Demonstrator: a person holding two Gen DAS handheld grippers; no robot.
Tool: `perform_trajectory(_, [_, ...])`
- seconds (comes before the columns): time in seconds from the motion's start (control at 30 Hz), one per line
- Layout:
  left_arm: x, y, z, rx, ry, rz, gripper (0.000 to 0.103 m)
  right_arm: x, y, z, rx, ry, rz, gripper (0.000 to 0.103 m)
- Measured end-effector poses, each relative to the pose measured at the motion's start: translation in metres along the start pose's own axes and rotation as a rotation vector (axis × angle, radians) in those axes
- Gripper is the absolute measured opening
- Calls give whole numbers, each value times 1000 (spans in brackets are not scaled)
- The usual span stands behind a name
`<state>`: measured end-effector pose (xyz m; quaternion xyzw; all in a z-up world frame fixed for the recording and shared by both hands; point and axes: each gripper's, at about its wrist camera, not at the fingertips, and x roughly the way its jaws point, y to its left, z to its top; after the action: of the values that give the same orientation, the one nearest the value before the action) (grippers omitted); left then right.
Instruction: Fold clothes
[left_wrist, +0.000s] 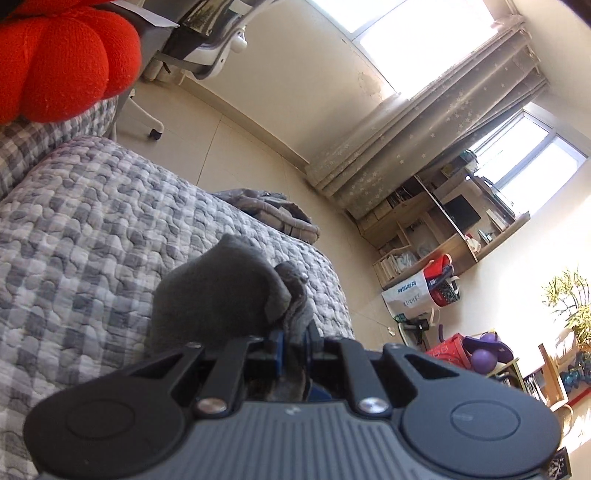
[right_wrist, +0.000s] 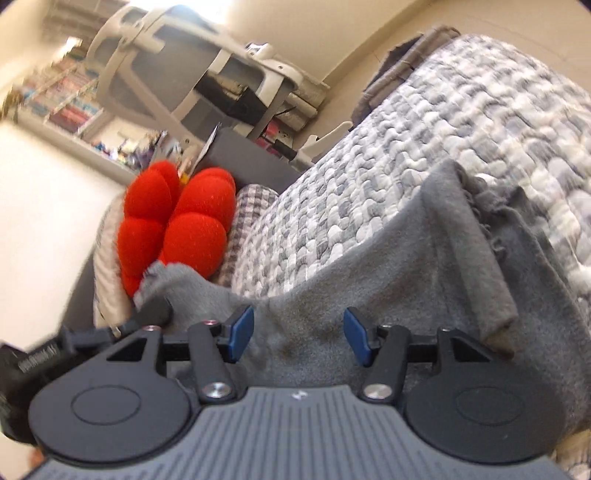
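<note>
A dark grey fleece garment (left_wrist: 218, 295) is bunched up over the quilted bed cover (left_wrist: 92, 221) in the left wrist view. My left gripper (left_wrist: 293, 347) is shut on a fold of it, and cloth runs back between the blue pads. In the right wrist view the same grey garment (right_wrist: 424, 258) spreads across the bed cover (right_wrist: 461, 110) with a fringed edge on the right. My right gripper (right_wrist: 299, 334) stands open over it. Its blue pads (right_wrist: 242, 332) sit apart and the cloth lies loose between them. At the left, a black gripper part (right_wrist: 151, 314) meets the garment's corner.
A red knitted cushion (left_wrist: 62, 62) (right_wrist: 177, 229) rests at the head of the bed. Folded grey clothes (left_wrist: 273, 214) lie at the bed's far edge. A white office chair (right_wrist: 177, 62) stands beyond. Bags (left_wrist: 424, 288) and shelves (left_wrist: 443, 221) line the wall past the tiled floor.
</note>
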<state>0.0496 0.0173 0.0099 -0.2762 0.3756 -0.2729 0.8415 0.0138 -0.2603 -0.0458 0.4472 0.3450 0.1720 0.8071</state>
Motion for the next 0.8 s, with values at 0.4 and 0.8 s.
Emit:
perform_trajectory(0.4, [46, 4, -31, 120, 130, -67, 32, -6, -25, 13, 239, 20, 174, 70])
perform_trajectory(0.8, [0, 35, -18, 132, -76, 24, 34, 3, -9, 8, 72, 22, 73, 70])
